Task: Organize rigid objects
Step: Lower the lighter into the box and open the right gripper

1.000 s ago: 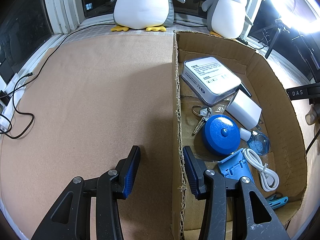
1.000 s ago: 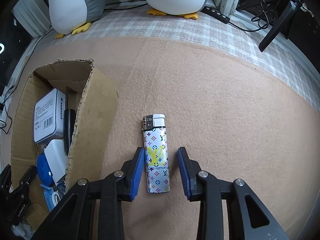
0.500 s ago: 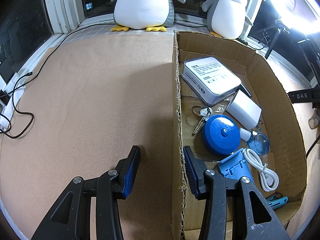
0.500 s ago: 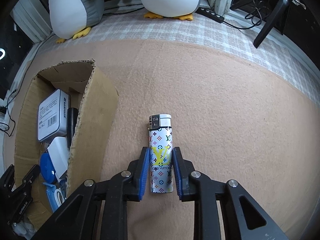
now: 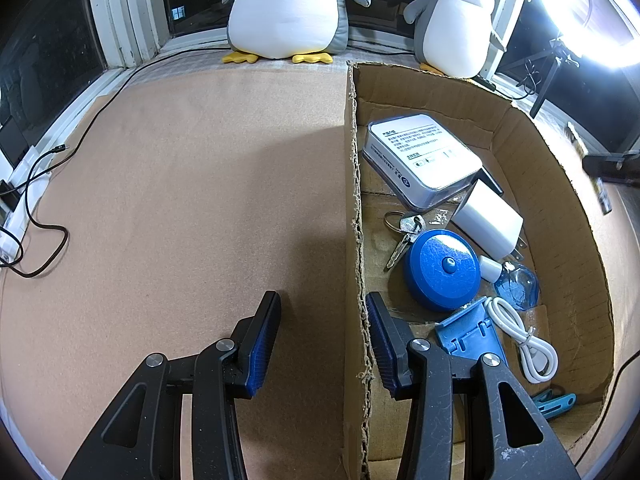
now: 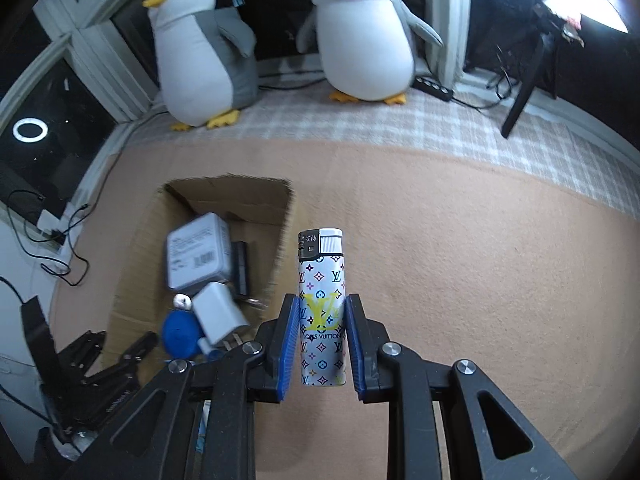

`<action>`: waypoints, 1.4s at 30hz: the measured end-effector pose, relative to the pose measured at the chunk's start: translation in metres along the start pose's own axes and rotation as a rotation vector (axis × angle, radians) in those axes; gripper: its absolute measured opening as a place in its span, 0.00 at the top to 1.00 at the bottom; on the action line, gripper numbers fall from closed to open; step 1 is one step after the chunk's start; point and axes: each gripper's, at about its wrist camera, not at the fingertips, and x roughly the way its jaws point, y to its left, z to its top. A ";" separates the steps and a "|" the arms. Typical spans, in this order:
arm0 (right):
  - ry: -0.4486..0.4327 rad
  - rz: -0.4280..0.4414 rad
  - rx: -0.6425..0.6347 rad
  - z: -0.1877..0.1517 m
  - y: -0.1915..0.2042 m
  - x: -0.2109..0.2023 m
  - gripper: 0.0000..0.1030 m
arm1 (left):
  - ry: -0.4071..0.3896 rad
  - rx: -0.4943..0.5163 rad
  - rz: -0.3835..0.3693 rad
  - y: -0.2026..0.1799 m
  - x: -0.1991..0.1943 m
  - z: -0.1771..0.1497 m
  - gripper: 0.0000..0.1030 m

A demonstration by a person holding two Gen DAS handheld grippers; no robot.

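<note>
My right gripper point(image 6: 322, 312) is shut on a white lighter point(image 6: 321, 292) with a coloured monogram print, held above the tan mat with its metal cap pointing away from me. The open cardboard box point(image 6: 256, 204) lies below and to the left of it. In the left wrist view my left gripper point(image 5: 322, 316) stands open astride the box's left wall point(image 5: 354, 216), with nothing between its fingers. Inside the box lie a white tin point(image 5: 420, 156), a white charger point(image 5: 486, 220), keys point(image 5: 404, 232), a blue round case point(image 5: 442, 268), a white cable point(image 5: 520, 336) and a blue holder point(image 5: 468, 336).
Two plush penguins point(image 6: 360, 32) point(image 6: 200, 52) stand at the back on a checked cloth. Black cables point(image 5: 36, 216) run along the mat's left edge. A black stand leg point(image 6: 524, 92) and a power strip point(image 6: 434, 88) are at the back right. Bare tan mat point(image 6: 480, 280) spreads to the right of the box.
My right gripper closed on the lighter and lifted it off the mat, rising so more of the room shows. The left gripper has stayed still over the box wall.
</note>
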 end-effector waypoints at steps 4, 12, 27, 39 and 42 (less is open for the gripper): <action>-0.010 0.033 -0.041 0.007 0.029 -0.003 0.80 | 0.000 0.000 0.000 0.000 0.000 0.000 0.53; 0.000 0.029 -0.110 0.016 0.070 0.015 0.80 | 0.000 0.000 0.000 0.000 0.000 0.000 0.53; 0.064 -0.017 -0.099 0.024 0.070 0.053 0.80 | 0.000 0.000 0.000 0.000 0.000 0.000 0.53; 0.082 -0.020 -0.104 0.024 0.072 0.061 0.79 | 0.000 0.001 0.000 0.001 0.000 0.000 0.53; 0.083 -0.020 -0.103 0.025 0.071 0.060 0.79 | 0.000 0.000 0.001 0.001 0.000 0.000 0.53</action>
